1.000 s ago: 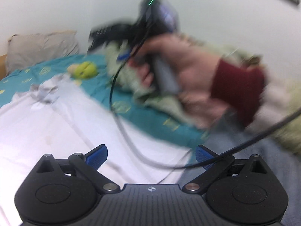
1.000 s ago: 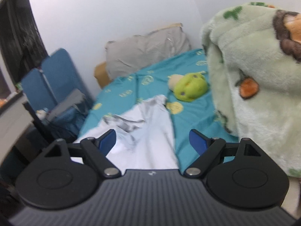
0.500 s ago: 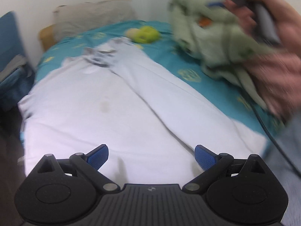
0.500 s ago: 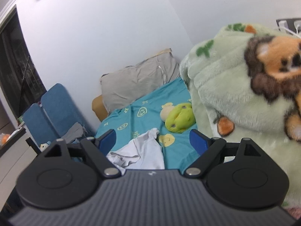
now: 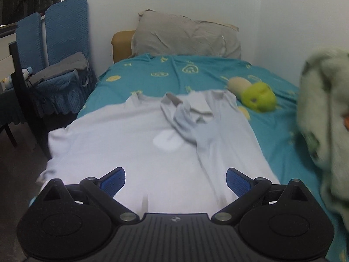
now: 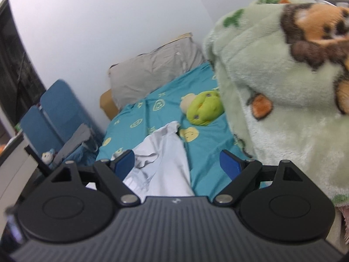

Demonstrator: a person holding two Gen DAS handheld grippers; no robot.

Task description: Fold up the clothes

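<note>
The left hand-held gripper [image 5: 175, 180] has its blue pads wide apart w/ nothing between them; it hovers over the near end of a pale grey-white garment [image 5: 139, 148]. This garment lies spread on the bed [image 5: 174, 76], over a teal sheet w/ yellow prints; its far part is bunched into a crumpled fold [image 5: 187, 113] near the middle; the left edge reaches the side of the bed. Beyond it, a green and beige plush toy [image 5: 255, 93] rests on the sheet, apart from the garment; a grey pillow [image 5: 185, 37] leans at the head of the bed against the wall. A fluffy light-green blanket [image 5: 322, 118] is at the right edge, blurred. Blue chairs [image 5: 54, 35] stand left of the bed, w/ a grey cloth [image 5: 63, 67] on the seat.

The right hand-held gripper [image 6: 178, 163] is also spread open and holds nothing; it points along the bed w/ the garment [image 6: 161, 159] below it, the plush toy [image 6: 205, 109] farther away, and the blanket [image 6: 272, 83] w/ a brown-orange animal print close on its right.
</note>
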